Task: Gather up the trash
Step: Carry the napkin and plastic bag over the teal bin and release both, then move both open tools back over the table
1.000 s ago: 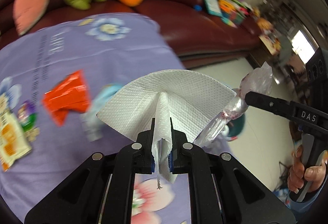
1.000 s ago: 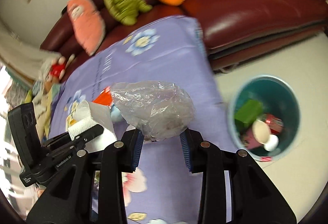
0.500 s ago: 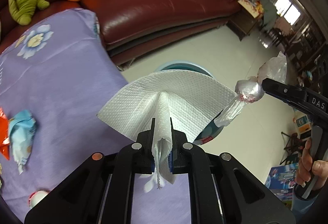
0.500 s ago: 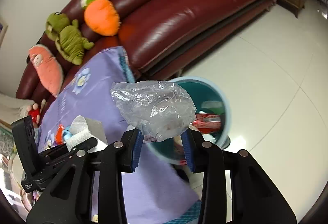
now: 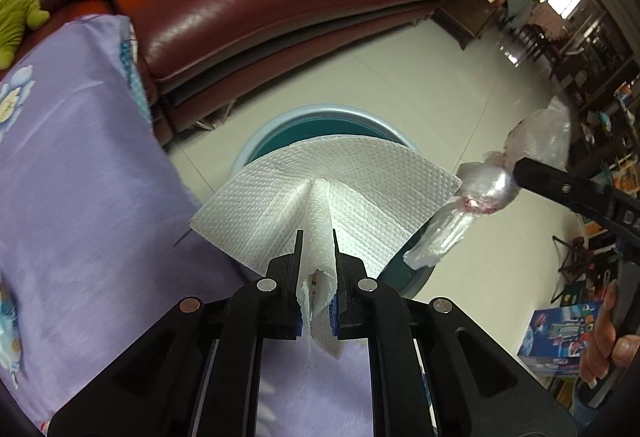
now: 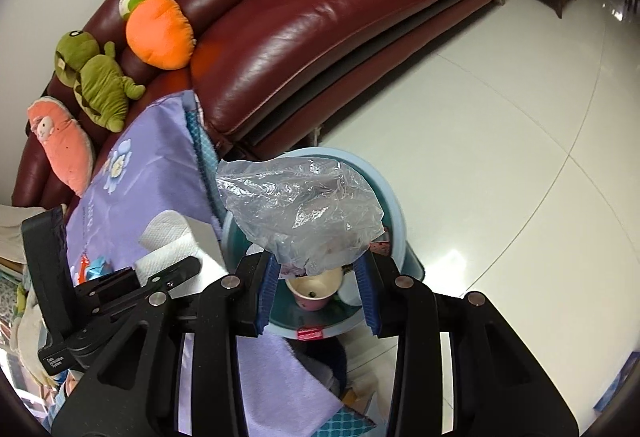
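A: The left tongs (image 5: 316,257) pinch a white embossed paper towel (image 5: 332,197); the right tongs (image 6: 318,269) pinch a crumpled clear plastic bag (image 6: 300,213). Both items hang above the round teal plastic bin (image 6: 394,221) on the floor.

B: Risk: the towel's fan overlaps the purple floral-covered worktop (image 5: 80,177); released off-centre, it may drift outside the rim. The bag's long axis runs roughly downward toward the bin; the towel opens away from the tongs.
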The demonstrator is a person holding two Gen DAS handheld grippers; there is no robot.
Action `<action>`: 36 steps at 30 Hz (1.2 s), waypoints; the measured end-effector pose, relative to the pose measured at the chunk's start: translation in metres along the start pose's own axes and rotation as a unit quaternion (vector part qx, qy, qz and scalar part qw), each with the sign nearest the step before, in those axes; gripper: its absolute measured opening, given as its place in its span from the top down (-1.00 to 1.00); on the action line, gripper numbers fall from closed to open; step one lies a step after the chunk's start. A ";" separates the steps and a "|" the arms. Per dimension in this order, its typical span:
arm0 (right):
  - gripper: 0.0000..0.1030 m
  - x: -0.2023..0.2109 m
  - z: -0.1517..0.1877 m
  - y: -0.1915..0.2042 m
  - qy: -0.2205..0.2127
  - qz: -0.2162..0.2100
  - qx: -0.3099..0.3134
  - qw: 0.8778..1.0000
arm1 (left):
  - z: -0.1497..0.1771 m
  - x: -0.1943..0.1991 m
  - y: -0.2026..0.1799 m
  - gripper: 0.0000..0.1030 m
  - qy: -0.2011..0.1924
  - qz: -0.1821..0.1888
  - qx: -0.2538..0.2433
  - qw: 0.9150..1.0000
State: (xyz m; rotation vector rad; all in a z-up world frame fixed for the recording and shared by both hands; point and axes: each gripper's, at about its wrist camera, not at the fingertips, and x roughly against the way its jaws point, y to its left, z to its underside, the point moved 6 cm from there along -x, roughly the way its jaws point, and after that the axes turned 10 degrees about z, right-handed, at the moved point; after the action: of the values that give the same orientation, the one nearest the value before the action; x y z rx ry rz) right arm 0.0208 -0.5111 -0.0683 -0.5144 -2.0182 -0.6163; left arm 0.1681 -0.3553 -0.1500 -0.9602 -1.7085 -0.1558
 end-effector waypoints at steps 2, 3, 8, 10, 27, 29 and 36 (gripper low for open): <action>0.32 -0.002 -0.002 -0.005 0.001 0.006 -0.003 1.000 | -0.001 -0.012 -0.001 0.58 0.005 0.002 -0.002 1.000; 0.32 -0.003 -0.002 -0.008 0.002 0.009 -0.004 1.000 | -0.001 -0.018 -0.001 0.25 0.007 0.002 -0.003 1.000; 0.32 -0.007 -0.005 -0.012 0.006 0.018 -0.007 1.000 | -0.004 -0.032 -0.001 -0.38 0.005 -0.010 -0.014 1.000; 0.31 -0.009 -0.006 -0.010 0.008 0.019 -0.007 1.000 | -0.001 -0.031 0.001 -0.42 0.010 -0.008 -0.011 1.000; -0.41 -0.028 -0.004 0.043 0.029 0.013 0.035 0.999 | 0.032 0.027 0.027 -0.82 -0.020 0.008 0.017 1.000; -0.46 -0.029 -0.001 0.047 0.037 0.010 0.036 0.999 | 0.035 0.031 0.031 -0.83 -0.022 0.010 0.023 0.999; -0.62 -0.030 0.012 0.052 0.064 0.022 0.033 0.997 | 0.046 0.043 0.036 -0.83 -0.026 0.016 0.032 0.999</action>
State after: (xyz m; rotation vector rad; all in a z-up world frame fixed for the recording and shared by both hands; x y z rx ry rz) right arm 0.0569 -0.4663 -0.0891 -0.4676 -1.8944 -0.5403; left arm 0.1554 -0.2846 -0.1434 -0.9510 -1.7331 -0.0544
